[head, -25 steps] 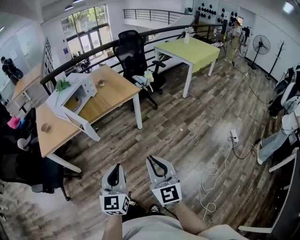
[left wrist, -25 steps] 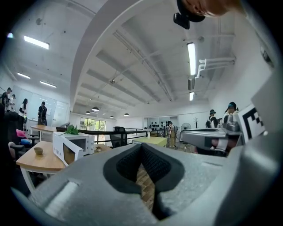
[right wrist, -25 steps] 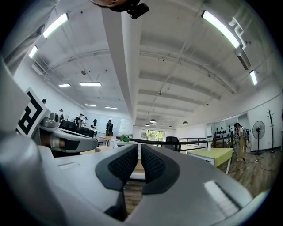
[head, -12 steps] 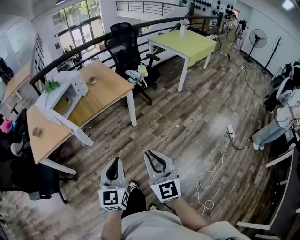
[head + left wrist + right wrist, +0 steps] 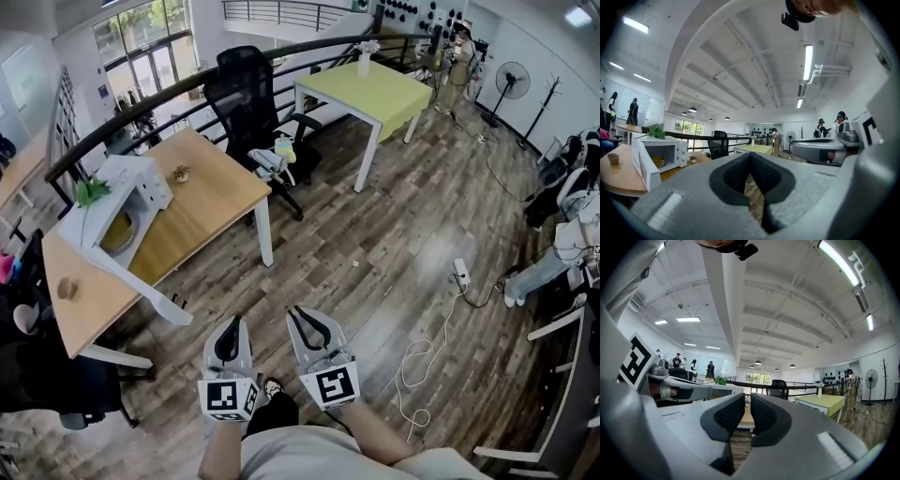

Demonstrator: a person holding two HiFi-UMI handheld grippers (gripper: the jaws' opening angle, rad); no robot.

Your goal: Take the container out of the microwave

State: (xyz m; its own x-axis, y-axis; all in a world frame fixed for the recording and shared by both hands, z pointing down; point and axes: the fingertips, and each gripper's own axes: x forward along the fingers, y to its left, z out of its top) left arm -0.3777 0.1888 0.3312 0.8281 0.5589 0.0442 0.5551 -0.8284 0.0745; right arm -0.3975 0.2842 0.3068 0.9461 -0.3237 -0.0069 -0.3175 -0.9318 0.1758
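A white microwave (image 5: 141,178) stands on a wooden table (image 5: 211,202) at the far left, its door (image 5: 112,267) swung open toward me. Inside it sits a yellowish container (image 5: 119,234). In the left gripper view the microwave (image 5: 670,152) shows at the left with the container (image 5: 658,161) in its cavity. Both grippers hang low in front of me, over the wood floor and well short of the table. My left gripper (image 5: 234,322) (image 5: 750,157) is shut and holds nothing. My right gripper (image 5: 295,312) (image 5: 747,399) is also shut and holds nothing.
A black office chair (image 5: 246,94) stands behind the wooden table, with a green table (image 5: 375,89) further right. A small round bowl (image 5: 66,289) sits on the wooden table's near end. A power strip with a white cable (image 5: 461,274) lies on the floor at right.
The wooden table and microwave have slid left and lower in the head view and look a little nearer. Both grippers stay shut in the same place below me.
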